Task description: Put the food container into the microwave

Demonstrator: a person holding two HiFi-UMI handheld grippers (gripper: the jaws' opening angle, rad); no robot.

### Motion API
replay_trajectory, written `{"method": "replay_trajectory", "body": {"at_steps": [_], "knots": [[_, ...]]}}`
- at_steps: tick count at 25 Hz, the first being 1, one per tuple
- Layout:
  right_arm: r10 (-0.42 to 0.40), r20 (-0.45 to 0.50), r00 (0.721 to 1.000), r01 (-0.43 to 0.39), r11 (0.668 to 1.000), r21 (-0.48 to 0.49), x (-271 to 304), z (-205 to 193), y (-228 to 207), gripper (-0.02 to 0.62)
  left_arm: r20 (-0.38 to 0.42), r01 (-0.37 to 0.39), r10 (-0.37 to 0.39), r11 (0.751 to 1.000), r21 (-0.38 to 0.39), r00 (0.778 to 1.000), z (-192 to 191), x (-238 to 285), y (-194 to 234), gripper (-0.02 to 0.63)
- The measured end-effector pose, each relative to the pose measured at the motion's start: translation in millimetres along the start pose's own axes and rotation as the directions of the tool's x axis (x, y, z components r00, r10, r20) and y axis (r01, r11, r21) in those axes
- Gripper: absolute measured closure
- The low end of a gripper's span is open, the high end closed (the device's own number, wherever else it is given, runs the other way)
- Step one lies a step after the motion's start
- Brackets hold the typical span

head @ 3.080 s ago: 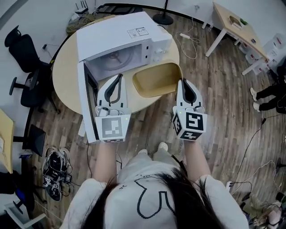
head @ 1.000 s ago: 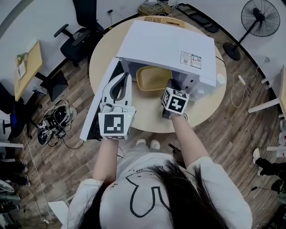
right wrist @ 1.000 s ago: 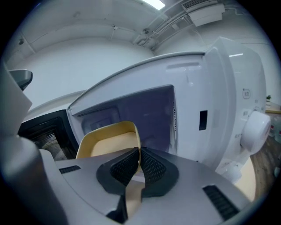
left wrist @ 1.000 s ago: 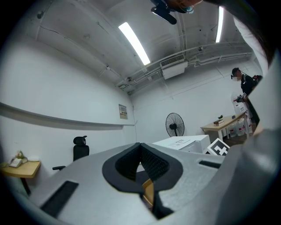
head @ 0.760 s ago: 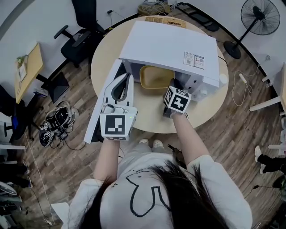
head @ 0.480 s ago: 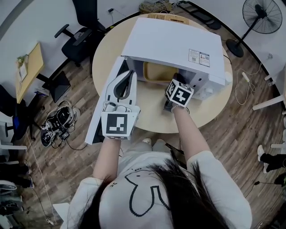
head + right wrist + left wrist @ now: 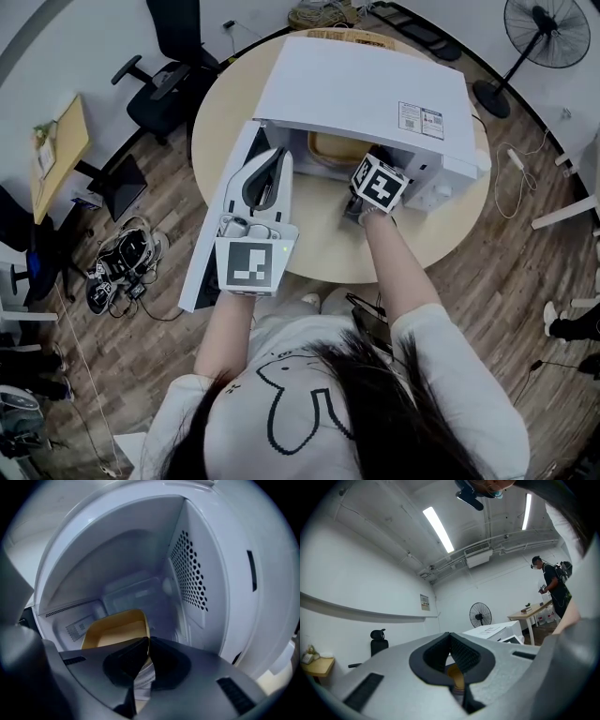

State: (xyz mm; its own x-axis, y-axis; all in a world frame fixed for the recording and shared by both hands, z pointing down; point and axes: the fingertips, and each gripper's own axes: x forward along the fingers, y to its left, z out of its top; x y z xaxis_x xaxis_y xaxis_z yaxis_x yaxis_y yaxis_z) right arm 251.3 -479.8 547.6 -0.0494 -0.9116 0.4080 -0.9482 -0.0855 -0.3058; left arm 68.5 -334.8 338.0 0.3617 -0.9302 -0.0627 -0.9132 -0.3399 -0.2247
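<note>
Here, head view: the microwave (image 7: pixel 366 84) stands on the round surface (image 7: pixel 328 251) with its door (image 7: pixel 208 253) swung wide to the left. The right hand-held gripper (image 7: pixel 366 186) reaches into the opening. Only a strip of the yellow container (image 7: pixel 336 145) shows, under the front edge of the microwave's top. The left hand-held gripper (image 7: pixel 277 161) hangs over the door, just beside the opening. A careless move of this arm could knock the door.

Left gripper view: the jaws of the left hand-held gripper (image 7: pixel 450 637) meet at their tips with nothing pinched between them. They point up across the room, away from the work.

Right gripper view: the right hand-held gripper (image 7: pixel 147 643) is clamped on the near rim of the container (image 7: pixel 112 629), which is already inside the cavity, toward its left. The perforated side wall (image 7: pixel 190 573) stands well clear on the right. Whether the base rests on the cavity floor cannot be told.

- The hold is on one edge only, so the far end may sag or twist in the jaws.
- Letting go before the base is down would probably drop or tip the container.
- Drawing back before the jaws part fully would likely drag it toward the opening.
</note>
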Motion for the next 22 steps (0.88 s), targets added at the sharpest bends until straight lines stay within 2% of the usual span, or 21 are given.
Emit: {"method": "replay_trajectory", "body": {"at_steps": [7,15,22], "knots": [[-0.062,0.030,0.998,0.062,0.998,-0.023,6,6,-3,0.556,0.019,0.022,-0.022,1.000,0.003,1.000,4,6,-4,0.597],[-0.040,0.077,0.996,0.045,0.997,-0.064,8,10,0,0.554,0.043,0.038,-0.039,0.999,0.024,0.998,7,12,-5,0.597],[0.026,0.099,0.995,-0.017,0.995,-0.097,-8,16,10,0.523,0.056,0.046,-0.047,0.999,0.012,0.997,12,15,-10,0.597]]}}
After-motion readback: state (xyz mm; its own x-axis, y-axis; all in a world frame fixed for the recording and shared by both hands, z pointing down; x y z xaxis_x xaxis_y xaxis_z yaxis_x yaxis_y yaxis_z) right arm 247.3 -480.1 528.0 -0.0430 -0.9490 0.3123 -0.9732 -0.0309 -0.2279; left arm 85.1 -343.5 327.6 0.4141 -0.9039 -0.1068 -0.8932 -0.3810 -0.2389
